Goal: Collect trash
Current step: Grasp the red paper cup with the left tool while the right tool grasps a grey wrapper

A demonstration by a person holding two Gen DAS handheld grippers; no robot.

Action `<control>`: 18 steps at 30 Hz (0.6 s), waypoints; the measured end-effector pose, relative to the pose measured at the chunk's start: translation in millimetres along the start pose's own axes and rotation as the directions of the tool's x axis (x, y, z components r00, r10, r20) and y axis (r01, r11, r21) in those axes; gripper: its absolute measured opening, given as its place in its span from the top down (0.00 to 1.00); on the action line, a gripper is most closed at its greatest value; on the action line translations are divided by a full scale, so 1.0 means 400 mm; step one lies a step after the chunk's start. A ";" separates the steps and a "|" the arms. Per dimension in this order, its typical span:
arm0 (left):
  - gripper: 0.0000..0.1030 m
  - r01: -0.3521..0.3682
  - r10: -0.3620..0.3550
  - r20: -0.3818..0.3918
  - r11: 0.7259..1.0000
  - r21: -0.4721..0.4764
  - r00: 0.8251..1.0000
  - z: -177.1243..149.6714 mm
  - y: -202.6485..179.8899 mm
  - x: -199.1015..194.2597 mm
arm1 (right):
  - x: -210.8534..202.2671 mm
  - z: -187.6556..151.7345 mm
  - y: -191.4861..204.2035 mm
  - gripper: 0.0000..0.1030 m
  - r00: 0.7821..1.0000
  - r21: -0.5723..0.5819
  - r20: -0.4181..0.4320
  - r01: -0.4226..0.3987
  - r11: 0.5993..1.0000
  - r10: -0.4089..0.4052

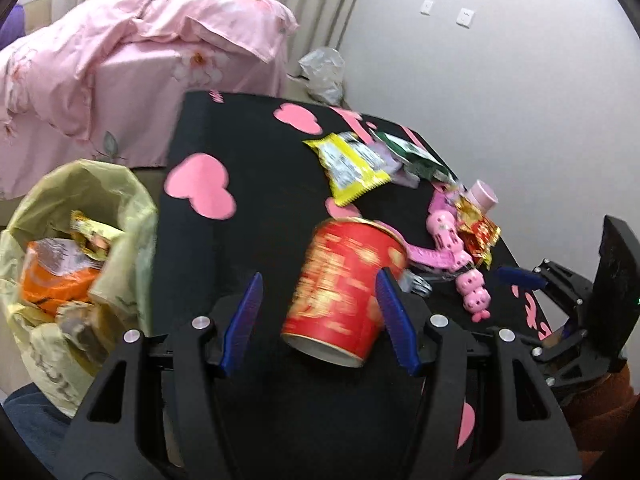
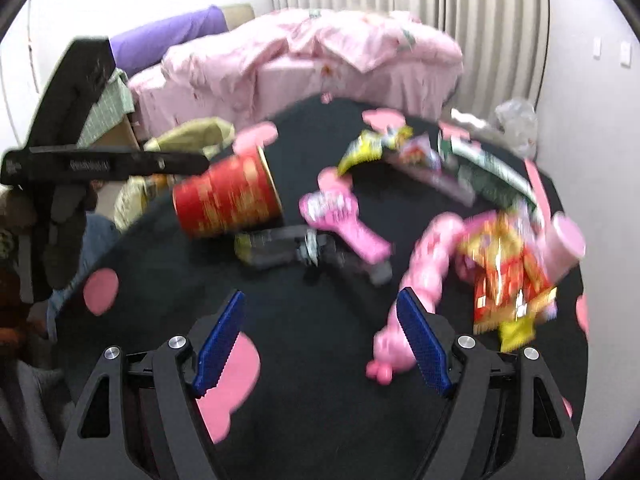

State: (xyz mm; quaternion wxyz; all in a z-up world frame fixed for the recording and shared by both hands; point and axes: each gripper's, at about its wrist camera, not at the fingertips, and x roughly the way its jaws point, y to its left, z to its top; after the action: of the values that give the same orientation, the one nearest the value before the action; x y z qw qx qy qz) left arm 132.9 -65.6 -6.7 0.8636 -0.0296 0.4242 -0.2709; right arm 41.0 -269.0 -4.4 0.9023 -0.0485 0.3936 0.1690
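Note:
A red paper noodle cup (image 1: 344,292) lies tilted on the black table; it also shows in the right wrist view (image 2: 228,198). My left gripper (image 1: 320,308) is open around it, and the right blue pad (image 1: 394,312) touches its side. A yellow-lined trash bag (image 1: 76,252) with wrappers in it stands left of the table. My right gripper (image 2: 320,340) is open and empty above the table, near a pink pig toy (image 2: 416,292). A yellow wrapper (image 1: 352,168), a green wrapper (image 1: 416,156) and a red-gold wrapper (image 2: 508,276) lie further back.
A dark crushed bottle (image 2: 304,252) and a pink toy handle (image 2: 344,220) lie mid-table. A pink cup (image 2: 564,240) stands at the right edge. A bed with pink bedding (image 1: 132,64) is behind the table. A clear plastic bag (image 1: 324,72) sits by the wall.

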 end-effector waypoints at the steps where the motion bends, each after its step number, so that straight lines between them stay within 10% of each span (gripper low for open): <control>1: 0.46 -0.010 0.010 0.006 1.000 -0.009 1.000 0.003 0.010 -0.007 | 0.012 0.014 0.003 0.28 1.000 -0.009 0.003 -0.016 1.000 0.016; 8: 0.46 0.002 -0.001 0.030 1.000 -0.014 1.000 0.012 0.038 -0.037 | 0.164 0.070 0.008 0.31 0.996 -0.087 -0.076 -0.054 0.995 0.048; 14: 0.41 0.093 -0.092 -0.015 0.995 0.029 0.996 0.011 0.010 -0.016 | 0.173 0.047 -0.015 0.79 0.986 -0.026 -0.129 -0.113 0.993 0.109; 18: 0.41 0.104 -0.098 -0.071 0.992 0.077 0.993 0.014 -0.032 0.040 | 0.113 0.003 -0.029 0.86 0.989 0.024 -0.119 -0.087 0.996 0.089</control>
State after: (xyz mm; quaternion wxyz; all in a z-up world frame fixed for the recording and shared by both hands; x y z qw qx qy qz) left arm 139.4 -85.3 -11.2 0.8345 -0.0072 0.4397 -0.3319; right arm 74.6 -267.5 -37.0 0.8692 -0.0326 0.4502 0.2019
